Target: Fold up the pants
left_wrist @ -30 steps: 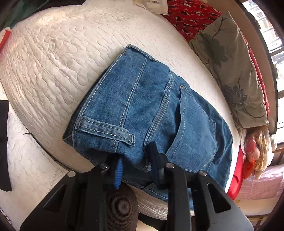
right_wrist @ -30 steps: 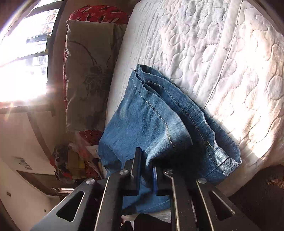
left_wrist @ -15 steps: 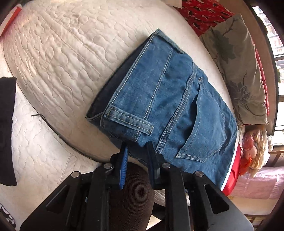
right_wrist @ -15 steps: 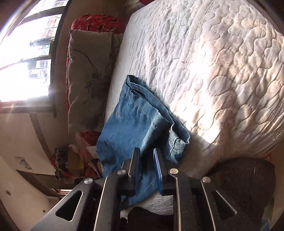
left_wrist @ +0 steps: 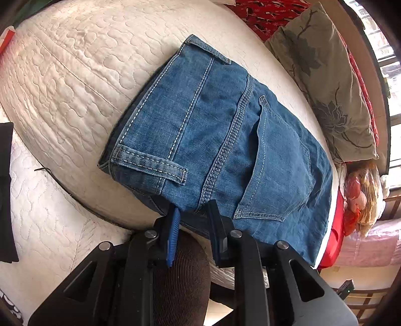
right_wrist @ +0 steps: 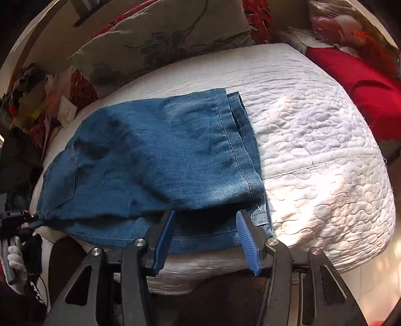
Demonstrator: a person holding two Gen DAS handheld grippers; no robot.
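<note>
The blue denim pants (left_wrist: 225, 140) lie folded on a white quilted bed (left_wrist: 75, 75), waistband end toward the left wrist view, back pocket on top. My left gripper (left_wrist: 194, 213) has its jaws slightly apart at the near edge of the waist end, with denim between the tips. In the right wrist view the leg-hem end of the pants (right_wrist: 155, 155) lies flat, hems stacked. My right gripper (right_wrist: 205, 220) is wide open at the near edge of the hems, holding nothing.
A grey-green flowered pillow (left_wrist: 325, 75) and red bedding (left_wrist: 263, 12) lie beyond the pants. A red cushion (right_wrist: 363, 85) sits at the bed's right. Clutter (right_wrist: 32, 100) is piled past the left side. A brown stool (left_wrist: 180, 280) stands under my left gripper.
My right gripper has let go of the hem end, opened wide and swung round to face the bed squarely. The pants now lie flat. My left gripper has barely moved.
</note>
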